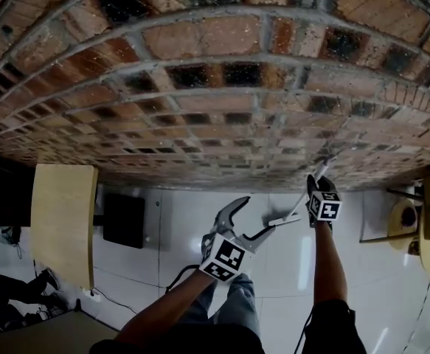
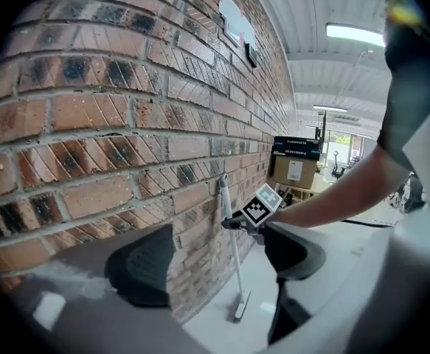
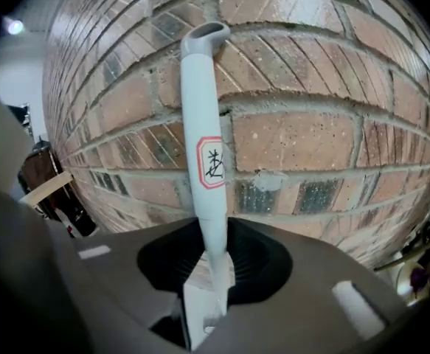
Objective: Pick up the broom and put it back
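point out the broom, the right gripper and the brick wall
broom (image 3: 202, 102), right gripper view, on its pale handle above the label
right gripper (image 3: 213, 262), right gripper view, between its jaw tips, shut on the broom
brick wall (image 1: 222, 35), head view, on a brick face

We see a floor (image 1: 163, 249) of pale glossy tiles that runs up to the foot of a brick wall (image 1: 215, 87); the broom (image 2: 234, 260) stands on it with its head on the tiles just beside the wall, and its stick leans up toward the bricks; to the left, also near the wall, a dark box (image 1: 124, 220) sits on the tiles; further left a light wooden board (image 1: 63, 223) stands over the floor; a thin cable (image 1: 122, 299) runs across the near left tiles.
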Demonstrator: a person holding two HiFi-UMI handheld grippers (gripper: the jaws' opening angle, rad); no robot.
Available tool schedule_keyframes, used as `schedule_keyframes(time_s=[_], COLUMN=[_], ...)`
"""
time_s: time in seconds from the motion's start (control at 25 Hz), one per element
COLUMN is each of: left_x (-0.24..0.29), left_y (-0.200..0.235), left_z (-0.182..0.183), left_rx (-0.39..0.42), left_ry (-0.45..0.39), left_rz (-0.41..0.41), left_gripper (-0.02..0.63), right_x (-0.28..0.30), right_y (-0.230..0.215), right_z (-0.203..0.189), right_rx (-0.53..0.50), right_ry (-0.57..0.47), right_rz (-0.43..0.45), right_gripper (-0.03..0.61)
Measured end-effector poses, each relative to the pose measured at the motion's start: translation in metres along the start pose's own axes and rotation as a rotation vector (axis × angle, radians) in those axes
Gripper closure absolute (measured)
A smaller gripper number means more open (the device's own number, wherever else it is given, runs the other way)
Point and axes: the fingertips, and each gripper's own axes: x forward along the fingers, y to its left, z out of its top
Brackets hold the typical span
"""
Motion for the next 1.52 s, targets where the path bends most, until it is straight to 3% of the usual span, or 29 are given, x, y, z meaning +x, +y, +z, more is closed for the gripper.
schedule_keyframes(time_s=[0.4,0.52,0.72,0.96,1.24,1.52], left_x=[-0.017,-0.028,-0.049,-0.109,-0.212,-0.309], left_y=[-0.008,-0.017,-0.024,-0.010,0.050,0.101], left_z=[0.015,0.013,0.024,0.083,0.147,0.165], left_rx=[0.006,-0.001,-0.039,-0.018,-0.049,-0.081], left_ry=[-0.056,-0.063,-0.105,-0.237,-0.411,-0.506], left_rz=[-0.009,-0.014,0.008,0.074,0.292,0.510], left_gripper=[0.222,0.222,0.222,0.222,0.224,0.238], right_x=[-0.072,-0.105,-0.165,-0.243,-0.318,-0.375], right_y=[0.035,0.052,0.085,0.150,0.222,0.269], right_z=[-0.050,-0.046,0.011,0.099,0.193,0.262], right_rx=[-0.035,-0.032,-0.043,-0.081,-0.121,-0.122], right_ry=[0.094,0.061,-0.075,-0.248,-0.442,-0.623], right_rz=[0.006,0.018,0.025,0.044,0.072,0.083], right_gripper=[0.489,0.489,0.489,0.489,0.490,0.492])
